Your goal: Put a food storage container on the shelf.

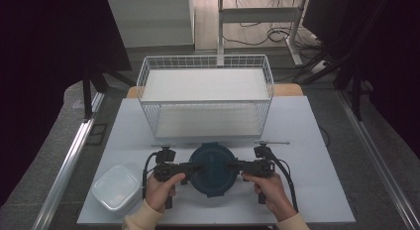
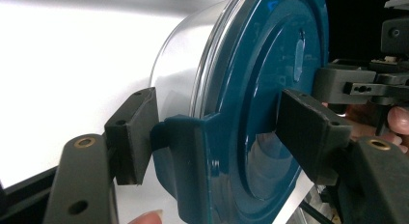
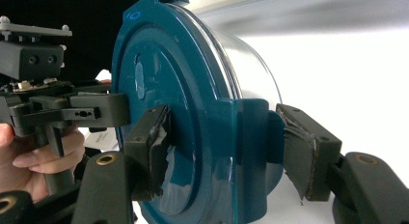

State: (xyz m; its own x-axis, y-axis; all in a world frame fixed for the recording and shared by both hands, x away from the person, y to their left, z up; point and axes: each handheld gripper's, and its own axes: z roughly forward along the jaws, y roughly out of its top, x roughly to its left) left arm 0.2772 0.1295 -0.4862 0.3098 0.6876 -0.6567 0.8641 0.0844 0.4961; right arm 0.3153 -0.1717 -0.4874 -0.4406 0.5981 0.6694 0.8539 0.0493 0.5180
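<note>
- Pale grey rectangular table point(image 1: 307, 141), bearing everything listed.
- White two-tier wire basket rack point(image 1: 205, 93), at the table's far middle.
- Round clear-walled container with dark teal clip-on lid point(image 1: 214, 169), on the table near the front edge, just before the rack and between both grippers.
- Square translucent white plastic box point(image 1: 116, 187), lidded, at the front left corner.
- Left gripper point(image 1: 194, 166): jaws clamped over the lid's left clip tab.
- Right gripper point(image 1: 234, 166): jaws clamped over the lid's right clip tab.
</note>
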